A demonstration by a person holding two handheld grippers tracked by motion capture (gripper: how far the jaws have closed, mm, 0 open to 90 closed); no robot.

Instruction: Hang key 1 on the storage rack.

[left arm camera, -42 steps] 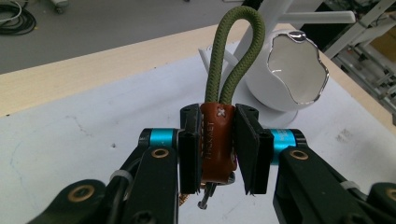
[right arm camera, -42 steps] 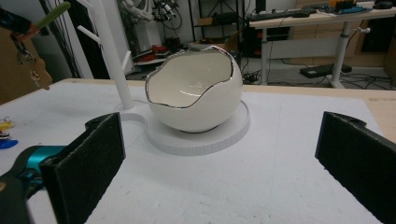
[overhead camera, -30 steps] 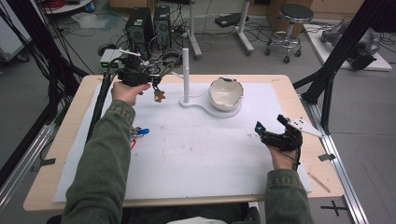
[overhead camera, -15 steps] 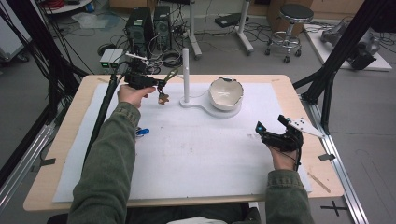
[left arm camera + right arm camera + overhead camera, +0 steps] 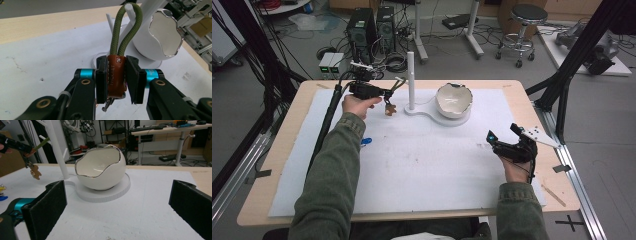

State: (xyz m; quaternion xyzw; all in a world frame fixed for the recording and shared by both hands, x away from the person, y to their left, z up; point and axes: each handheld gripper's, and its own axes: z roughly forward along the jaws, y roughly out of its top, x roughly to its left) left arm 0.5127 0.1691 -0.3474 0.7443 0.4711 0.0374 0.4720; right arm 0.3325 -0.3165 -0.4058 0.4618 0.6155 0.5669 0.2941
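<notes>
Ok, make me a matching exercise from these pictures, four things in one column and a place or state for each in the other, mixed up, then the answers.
Things:
1. keychain
2. egg-shaped bowl
3. left tongs
4. right tongs

Places or states:
A. open, holding nothing
B. shut on the brown leather tab
C. sits on the round white base
D. green cord loop reaching up at a peg of the white post

Pairs: 1-D, 2-C, 3-B, 4-A

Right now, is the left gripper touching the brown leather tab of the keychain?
Touching. In the left gripper view, the left gripper has its jaws pressed against both sides of the brown leather tab, no gap showing, with the green cord loop rising above it.
</notes>
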